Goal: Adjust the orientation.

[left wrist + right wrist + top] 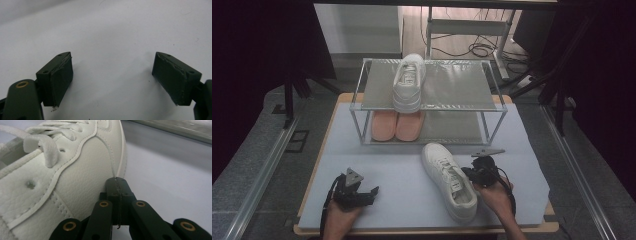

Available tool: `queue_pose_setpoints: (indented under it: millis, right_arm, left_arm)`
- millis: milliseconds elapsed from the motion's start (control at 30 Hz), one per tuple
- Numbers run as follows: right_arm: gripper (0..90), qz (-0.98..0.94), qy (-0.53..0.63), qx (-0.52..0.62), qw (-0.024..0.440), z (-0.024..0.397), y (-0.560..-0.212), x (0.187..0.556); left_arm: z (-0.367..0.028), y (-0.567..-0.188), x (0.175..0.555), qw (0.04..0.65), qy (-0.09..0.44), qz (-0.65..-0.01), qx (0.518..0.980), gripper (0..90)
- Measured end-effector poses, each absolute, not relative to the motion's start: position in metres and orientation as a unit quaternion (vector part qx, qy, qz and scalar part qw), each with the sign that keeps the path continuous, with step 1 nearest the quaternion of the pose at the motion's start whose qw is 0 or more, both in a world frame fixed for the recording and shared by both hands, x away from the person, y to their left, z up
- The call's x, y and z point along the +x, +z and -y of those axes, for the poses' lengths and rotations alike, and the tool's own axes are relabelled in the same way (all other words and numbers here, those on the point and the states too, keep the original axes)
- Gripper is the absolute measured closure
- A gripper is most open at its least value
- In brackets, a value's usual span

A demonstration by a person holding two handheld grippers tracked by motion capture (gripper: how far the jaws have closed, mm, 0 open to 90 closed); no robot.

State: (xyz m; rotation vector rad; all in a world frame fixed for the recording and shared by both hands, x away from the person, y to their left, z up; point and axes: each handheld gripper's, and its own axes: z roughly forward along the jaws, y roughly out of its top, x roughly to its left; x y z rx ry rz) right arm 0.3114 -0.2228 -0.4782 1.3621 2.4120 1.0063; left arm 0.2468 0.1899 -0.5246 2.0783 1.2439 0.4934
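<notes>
Right gripper: jaws pressed together, nothing between them, tips up against the side of the sneaker. In the high view, right gripper held low over the mat, with the sneaker touching it on its left side, flat on its sole, toe pointing away toward the rack, heel toward the person. Whether the tips press the leather or merely touch it: cannot tell.

Beyond the sneaker's toe, just ahead of the gripper: the two-shelf rack. On the top shelf, a matching white sneaker, toe pointing away. On the lower shelf, a pink pair side by side, straight under that shoe.

Left gripper: jaws wide apart, empty, bare mat under and ahead of them. In the high view, left gripper well apart from the sneaker, down at the mat's near left, pointing right toward the shoe, with open mat between them.
</notes>
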Motion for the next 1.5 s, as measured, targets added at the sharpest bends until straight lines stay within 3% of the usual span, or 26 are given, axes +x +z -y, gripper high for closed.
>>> queue_pose_setpoints:
  millis: [300,500,1200,1500]
  right_arm:
    - [90.0,-0.836,0.348,0.417,0.074,0.190,-0.479,0.321]
    - [89.6,-0.844,0.342,0.407,0.073,0.190,-0.478,0.322]
    - [72.4,-0.844,0.353,0.393,0.088,0.232,-0.439,0.281]
    - [60.4,-0.850,0.358,0.378,0.073,0.225,-0.430,0.268]
  left_arm:
    - [-0.190,-0.525,0.247,0.329,0.189,-0.475,0.794,17.0]
    - [-0.190,-0.525,0.247,0.328,0.189,-0.475,0.794,17.1]
    - [-0.189,-0.525,0.247,0.330,0.189,-0.476,0.793,17.1]
    - [-0.190,-0.525,0.247,0.329,0.189,-0.475,0.794,17.1]
